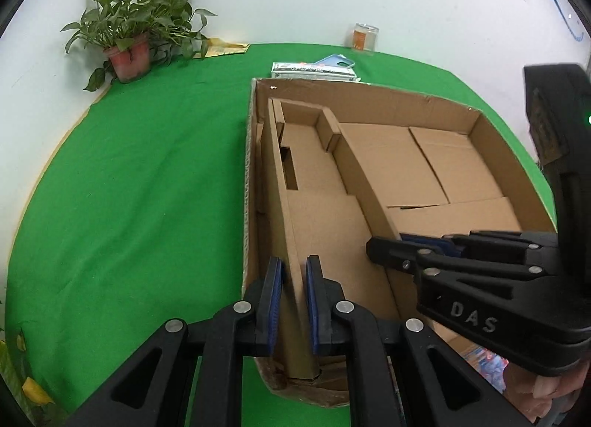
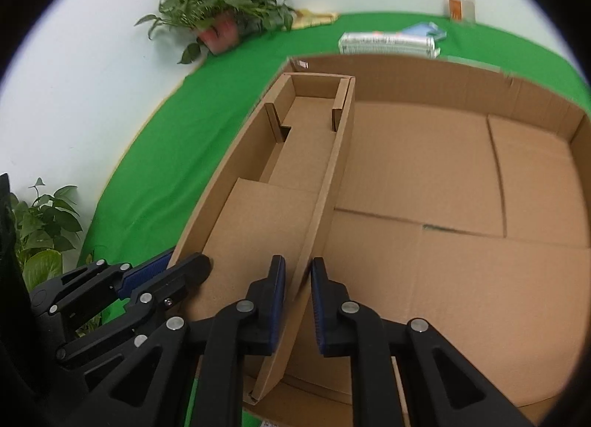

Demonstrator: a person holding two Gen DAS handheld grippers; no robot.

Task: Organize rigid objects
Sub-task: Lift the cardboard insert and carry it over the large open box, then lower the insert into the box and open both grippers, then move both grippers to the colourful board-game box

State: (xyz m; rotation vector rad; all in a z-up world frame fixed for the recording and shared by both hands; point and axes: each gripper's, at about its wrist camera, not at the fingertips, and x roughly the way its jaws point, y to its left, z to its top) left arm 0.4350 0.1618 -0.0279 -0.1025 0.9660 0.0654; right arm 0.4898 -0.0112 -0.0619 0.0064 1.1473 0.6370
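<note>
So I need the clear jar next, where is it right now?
The clear jar stands at the far edge of the green table against the white wall, beyond the cardboard box and the flat packets behind it.

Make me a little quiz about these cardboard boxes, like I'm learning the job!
1. True or false: the potted plant stands inside the big box.
2. What are the jaws of the left gripper closed on? A) a spoon B) a wall of the narrow tray C) nothing
3. Fill in: the table cloth is ____.
Key: 1 false; 2 B; 3 green.
</note>
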